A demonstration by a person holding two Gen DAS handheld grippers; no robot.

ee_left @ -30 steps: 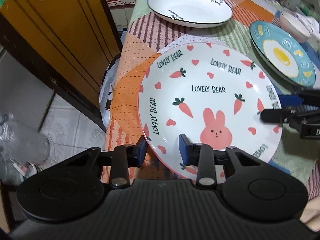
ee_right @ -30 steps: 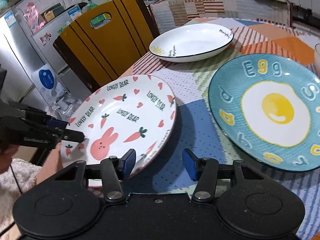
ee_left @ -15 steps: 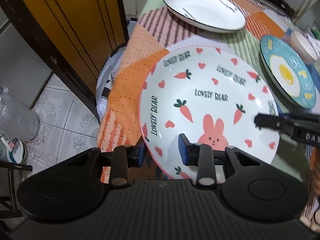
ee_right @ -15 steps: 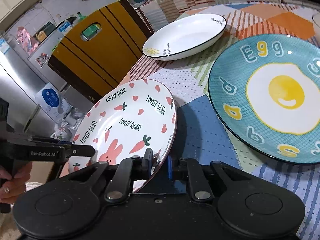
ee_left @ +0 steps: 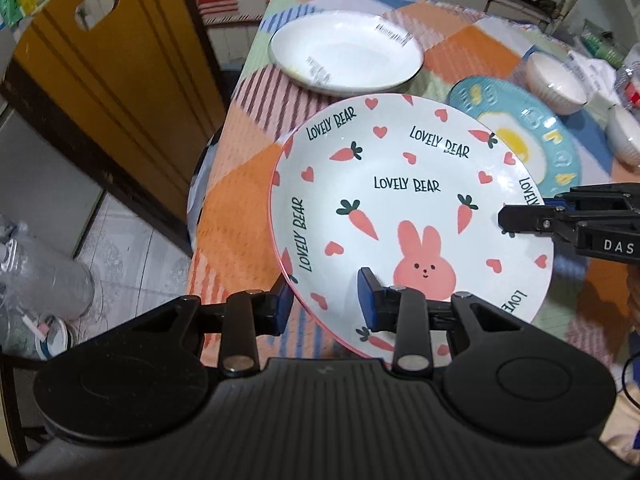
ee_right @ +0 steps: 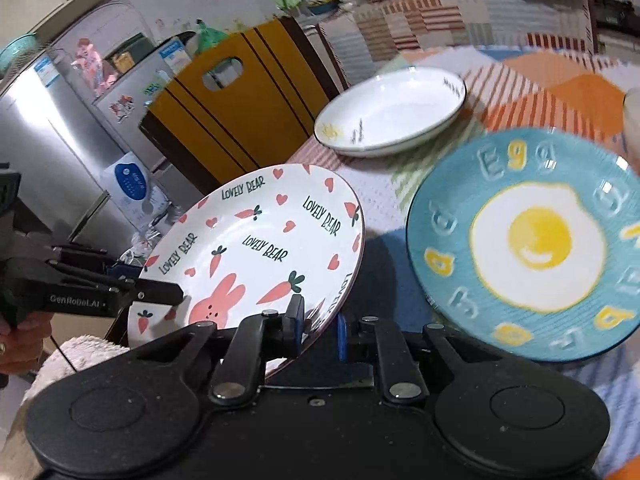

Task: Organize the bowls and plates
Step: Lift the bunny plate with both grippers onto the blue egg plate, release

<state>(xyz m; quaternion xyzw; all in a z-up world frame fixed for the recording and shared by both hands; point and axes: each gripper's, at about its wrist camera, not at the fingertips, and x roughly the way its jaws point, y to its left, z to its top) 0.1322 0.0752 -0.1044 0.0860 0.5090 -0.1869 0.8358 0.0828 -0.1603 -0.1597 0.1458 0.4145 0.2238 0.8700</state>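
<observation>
The white "Lovely Bear" plate [ee_left: 404, 208] with a pink rabbit and carrots is held lifted and tilted above the table; it also shows in the right wrist view [ee_right: 256, 256]. My left gripper [ee_left: 324, 304] is shut on its near rim. My right gripper [ee_right: 318, 330] is shut on the opposite rim, and shows at the right of the left wrist view [ee_left: 520, 220]. A blue egg plate [ee_right: 528, 244] lies flat on the table to the right. A white deep plate [ee_right: 392, 112] lies farther back.
Two white bowls [ee_left: 556, 84] stand at the far right of the patchwork tablecloth [ee_left: 248, 184]. A yellow chair back [ee_left: 104, 64] stands at the table's left edge. A fridge [ee_right: 52, 132] and floor clutter lie beyond.
Both grippers have lifted the bear plate off the table and tilted it. The right gripper went from open to shut on its rim.
</observation>
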